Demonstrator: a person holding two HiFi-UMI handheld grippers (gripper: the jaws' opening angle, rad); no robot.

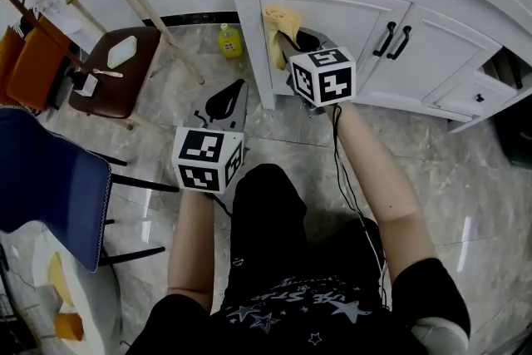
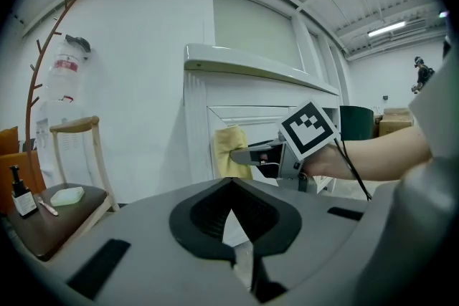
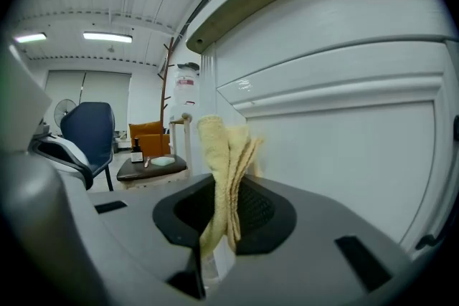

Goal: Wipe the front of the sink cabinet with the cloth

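While the left claw (image 1: 224,104) hangs shut and empty over the floor (image 1: 474,179), well apart from the work, the yellow cloth (image 1: 278,25) is pinched in the closed right claw (image 1: 301,46), just beside the left edge of the cabinet door (image 1: 349,8). Best, I'd say: flatten the fold on the panel and sweep rightward toward the 2 black handles (image 1: 392,40), with even pressure.

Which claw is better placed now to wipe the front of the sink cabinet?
Right. The right claw is shut on the yellow cloth, close to the cabinet door. The left claw holds nothing and is farther back.
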